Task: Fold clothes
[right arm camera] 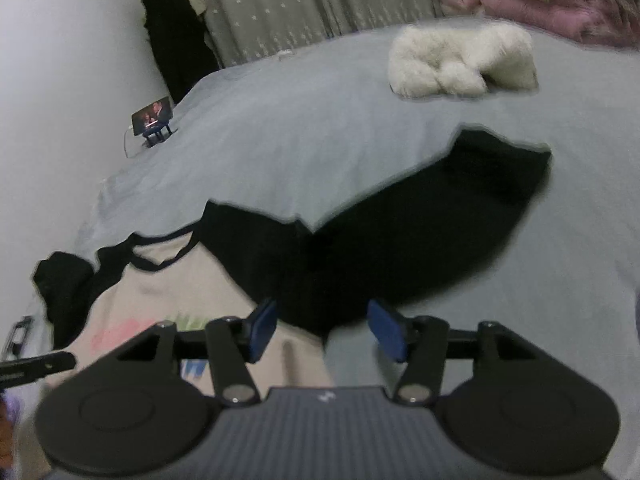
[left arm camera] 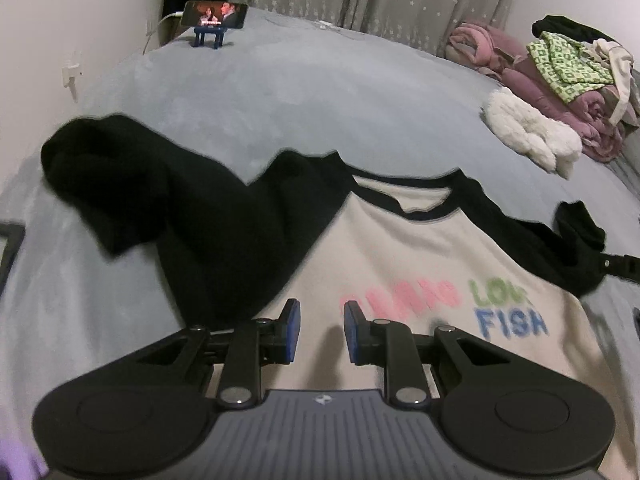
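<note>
A cream T-shirt (left arm camera: 400,248) with black sleeves and coloured lettering lies face up on the grey-blue bed (left arm camera: 320,100). One black sleeve (left arm camera: 120,176) spreads out crumpled to the left, and the other sleeve (left arm camera: 576,232) lies bunched at the right. My left gripper (left arm camera: 322,312) hovers over the shirt's chest just left of the lettering, its jaws a little apart with nothing between them. In the right wrist view my right gripper (right arm camera: 322,312) stands open above the shirt's side, where the cream body (right arm camera: 192,280) meets the spread black sleeve (right arm camera: 440,220). It holds nothing.
A phone on a blue stand (left arm camera: 214,16) plays at the far left corner of the bed by the wall. A white fluffy garment (left arm camera: 532,132) and a pile of pink bedding and green clothes (left arm camera: 568,60) lie at the far right. Curtains hang behind.
</note>
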Tool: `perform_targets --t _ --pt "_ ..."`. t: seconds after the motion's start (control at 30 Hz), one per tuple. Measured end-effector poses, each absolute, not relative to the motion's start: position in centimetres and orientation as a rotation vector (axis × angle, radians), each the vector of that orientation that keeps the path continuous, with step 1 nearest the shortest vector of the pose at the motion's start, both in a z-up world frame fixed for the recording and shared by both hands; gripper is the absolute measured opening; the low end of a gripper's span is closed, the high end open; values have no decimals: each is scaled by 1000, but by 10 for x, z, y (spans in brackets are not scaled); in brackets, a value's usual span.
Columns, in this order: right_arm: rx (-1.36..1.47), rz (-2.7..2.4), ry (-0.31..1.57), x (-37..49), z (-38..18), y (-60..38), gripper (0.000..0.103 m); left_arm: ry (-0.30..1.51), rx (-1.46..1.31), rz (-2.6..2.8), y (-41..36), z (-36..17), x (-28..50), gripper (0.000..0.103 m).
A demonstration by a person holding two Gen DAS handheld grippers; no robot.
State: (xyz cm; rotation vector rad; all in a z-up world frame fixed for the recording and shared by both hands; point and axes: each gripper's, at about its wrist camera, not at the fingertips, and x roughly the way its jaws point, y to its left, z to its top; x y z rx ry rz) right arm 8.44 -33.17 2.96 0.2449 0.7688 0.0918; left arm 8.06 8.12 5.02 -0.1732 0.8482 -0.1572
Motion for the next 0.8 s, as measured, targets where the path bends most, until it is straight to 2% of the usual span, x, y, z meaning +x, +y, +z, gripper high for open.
perform_targets --t 0.2,0.3,0.4,0.47,0.53,0.6,0.67,0.7,0.73,0.8 --pt "-6 186 708 131 33 -287 53 811 -189 -178 103 68 127 23" --pt "-151 250 713 155 32 -270 53 809 -184 -164 109 70 153 37" --pt "-221 280 769 178 22 -267 52 834 -180 -163 109 63 177 39" --pt "-210 309 817 191 14 -271 48 858 -151 -159 103 54 189 39" --pt "-178 344 869 202 3 -276 39 872 -128 -151 99 45 197 39" --pt "-158 366 894 207 -7 -278 40 876 -95 -147 94 36 202 38" --pt "-138 391 884 206 -10 -281 30 873 -32 -147 87 32 203 20" --pt "-133 399 873 204 -10 -282 15 870 8 -146 83 32 203 11" --pt "-129 405 862 202 -11 -282 11 867 39 -146 80 32 203 9" --pt "-179 382 825 196 -9 -276 9 851 32 -142 78 36 203 7"
